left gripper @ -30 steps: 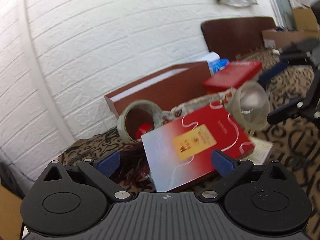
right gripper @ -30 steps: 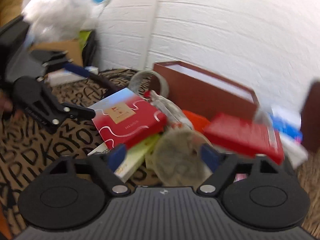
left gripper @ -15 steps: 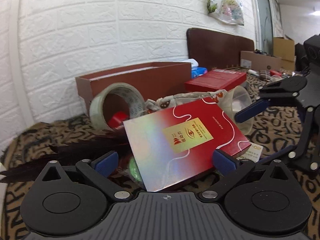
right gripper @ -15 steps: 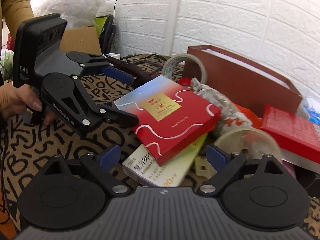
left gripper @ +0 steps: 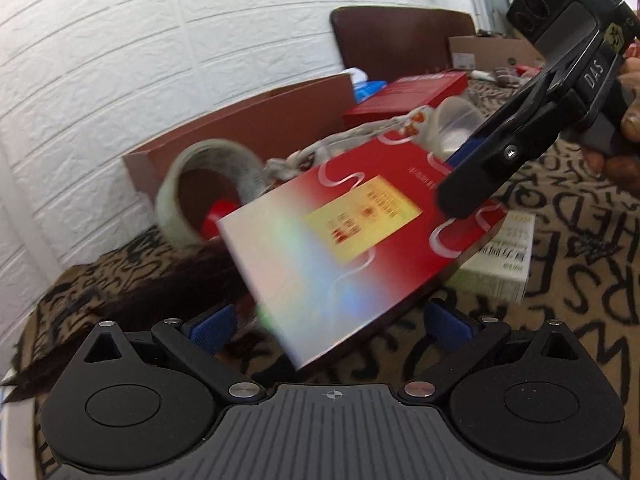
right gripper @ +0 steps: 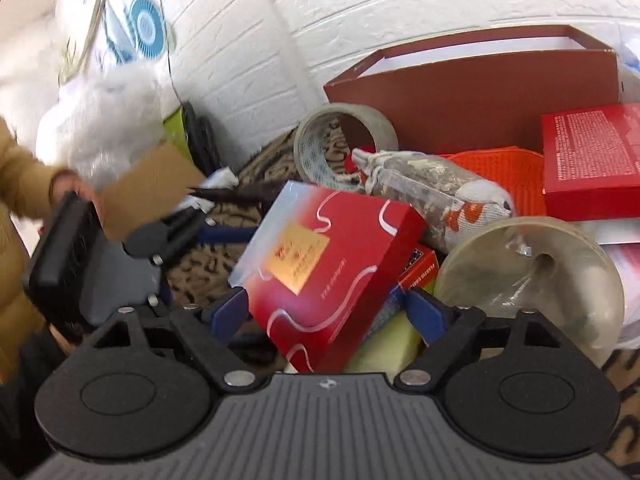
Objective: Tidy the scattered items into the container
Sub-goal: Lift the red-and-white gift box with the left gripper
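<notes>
White brick wall behind patterned counter | red gift box tilted on clutter, between wide-open fingers of right gripper | left gripper wide open, box just ahead | brown container behind.

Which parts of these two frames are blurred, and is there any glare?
Left wrist: the red box is motion-smeared, its label unreadable, with a rainbow sheen on its pale end; the left gripper is sharp. Right wrist: the hand and bag at left are blurred; the red box stays fairly sharp.
</notes>
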